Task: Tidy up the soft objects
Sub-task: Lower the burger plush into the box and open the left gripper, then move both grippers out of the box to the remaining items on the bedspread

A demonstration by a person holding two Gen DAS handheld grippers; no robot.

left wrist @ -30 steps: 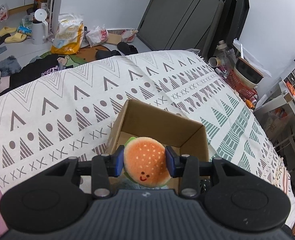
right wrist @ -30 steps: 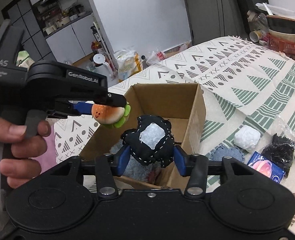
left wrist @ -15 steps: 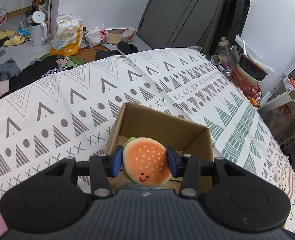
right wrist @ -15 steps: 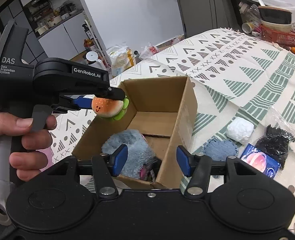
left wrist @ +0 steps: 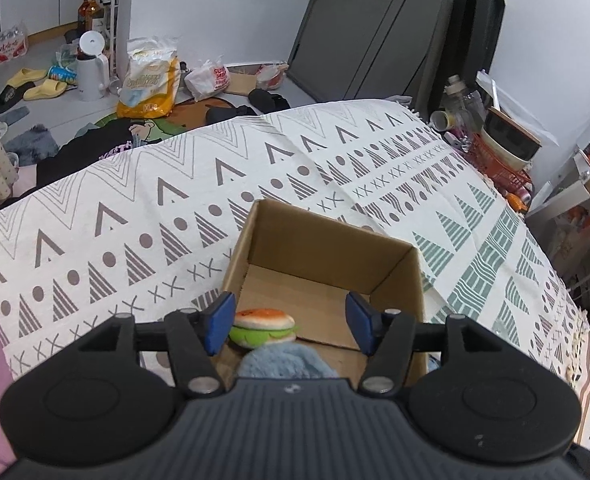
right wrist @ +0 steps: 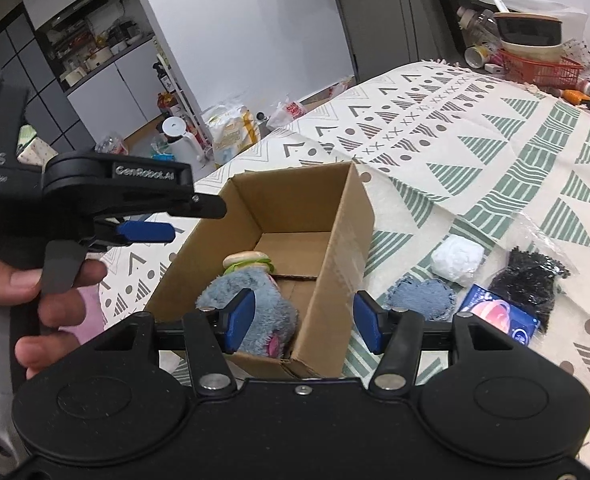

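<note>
An open cardboard box (left wrist: pixel 399 264) (right wrist: pixel 347 216) stands on the patterned cloth. Inside it lie a burger plush (left wrist: pixel 263 327) (right wrist: pixel 247 261) and a fluffy blue-grey plush (left wrist: pixel 287 362) (right wrist: pixel 255 312). My left gripper (left wrist: pixel 291 326) is open and empty just above the box's near end, over the burger; it also shows in the right wrist view (right wrist: pixel 163 224). My right gripper (right wrist: pixel 303 320) is open and empty at the box's near right corner. The black plush is hidden.
To the right of the box on the cloth lie a denim patch (right wrist: pixel 423 298), a white soft ball (right wrist: pixel 457 260), a blue packet (right wrist: pixel 499 318) and a black item in a clear bag (right wrist: pixel 531 280). An orange basket (right wrist: pixel 539 70) with bowls sits at the far edge.
My left gripper opened and the burger plush dropped into the box. My right gripper let go of the black plush earlier and has stayed open, drawing back slightly.
</note>
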